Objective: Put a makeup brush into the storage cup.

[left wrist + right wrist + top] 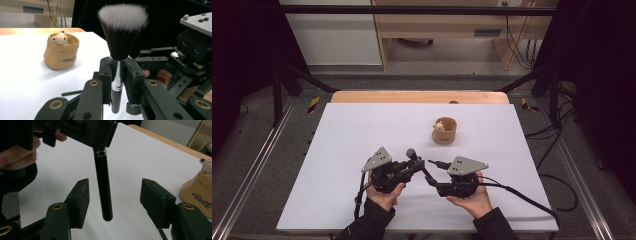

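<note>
The left gripper [119, 75] is clamping the makeup brush [120, 47] upright; the right gripper [113, 202] is standing spread around its handle, untouching; next, probably carrying it into the tan pot [444, 131].

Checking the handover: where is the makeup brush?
The makeup brush stands upright, clamped in the left tool, its handle between the right tool's open jaws.

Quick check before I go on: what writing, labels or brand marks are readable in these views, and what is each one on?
Dark cursive lettering on the front of the tan bear pot, seen in both gripper views: too blurred to read for certain.
Makeup brush, held upright in the left gripper: no lettering visible on handle or ferrule.
Right gripper, fingers open either side of the brush handle: no markings.
Yellow-and-black hazard stripes on the floor: no words.
</note>
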Motion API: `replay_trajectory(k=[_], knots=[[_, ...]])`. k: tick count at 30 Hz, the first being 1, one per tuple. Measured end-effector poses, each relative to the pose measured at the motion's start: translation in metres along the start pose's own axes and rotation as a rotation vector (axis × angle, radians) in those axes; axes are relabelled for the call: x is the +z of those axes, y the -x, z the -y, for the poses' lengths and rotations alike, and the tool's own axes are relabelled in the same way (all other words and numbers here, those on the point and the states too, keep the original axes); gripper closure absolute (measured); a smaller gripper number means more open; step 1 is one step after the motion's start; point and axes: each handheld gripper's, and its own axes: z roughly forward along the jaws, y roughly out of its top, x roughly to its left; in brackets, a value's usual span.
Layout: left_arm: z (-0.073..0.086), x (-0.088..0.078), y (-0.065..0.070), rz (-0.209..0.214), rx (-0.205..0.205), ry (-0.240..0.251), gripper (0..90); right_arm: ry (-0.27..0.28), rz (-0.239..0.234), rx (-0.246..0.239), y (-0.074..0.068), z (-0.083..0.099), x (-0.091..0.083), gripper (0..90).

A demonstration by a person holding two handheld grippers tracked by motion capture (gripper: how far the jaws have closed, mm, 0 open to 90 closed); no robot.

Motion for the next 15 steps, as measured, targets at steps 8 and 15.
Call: replay_trajectory(k=[8, 15], knots=[[-0.0013, 0.0021, 0.0038, -0.023, 0.023, -0.019, 76.8, 0.004, -0.029, 0.031, 0.0017, -0.0026, 0.0021, 49.8], [-0.0017, 0.0047, 0.0093, -0.023, 0.028, -0.033, 76.8, -0.006, -0.043, 0.026, -0.0015, -0.006, 0.0066, 54.3]])
